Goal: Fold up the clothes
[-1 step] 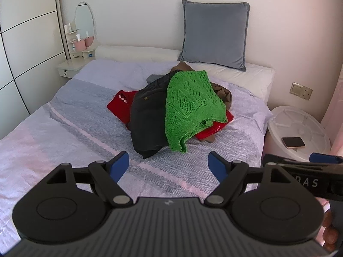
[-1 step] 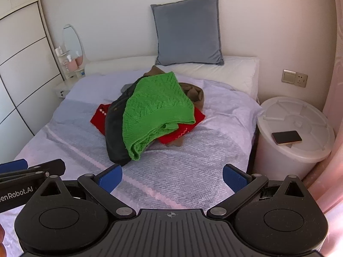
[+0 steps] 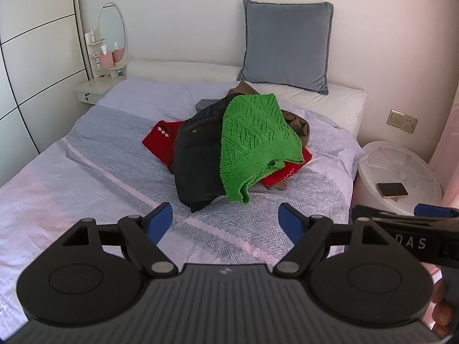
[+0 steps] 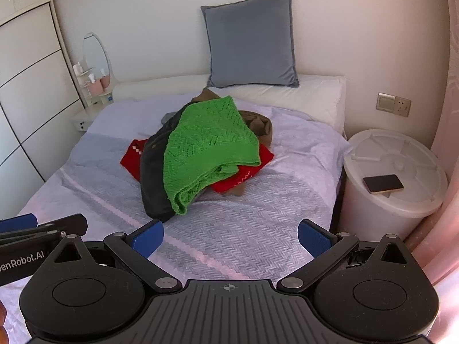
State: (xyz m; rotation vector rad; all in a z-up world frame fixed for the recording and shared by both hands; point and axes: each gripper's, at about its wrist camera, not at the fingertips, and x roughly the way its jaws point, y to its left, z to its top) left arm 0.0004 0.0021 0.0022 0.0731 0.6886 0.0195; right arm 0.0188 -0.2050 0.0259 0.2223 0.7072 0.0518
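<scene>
Pile point(image 3: 238, 146) heaped unfolded on bed point(image 3: 86, 172) | left gripper point(image 3: 226, 220), right gripper point(image 4: 231, 236) spread, empty | I judge next: pick the green knit point(image 4: 206, 143).

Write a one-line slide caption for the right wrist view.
Open right gripper faces a bed with unfolded clothes heaped, green knit sweater on top.

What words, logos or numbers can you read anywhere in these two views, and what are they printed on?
"DAS": white letters on the side of the right claw, left wrist view; the start is cut off.
"enRobot.AI": white letters on the side of the left claw, right wrist view; the first letters are cut off.
Blue label on a small box on the vanity shelf: too small to read.
The phone shows no readable text.
</scene>
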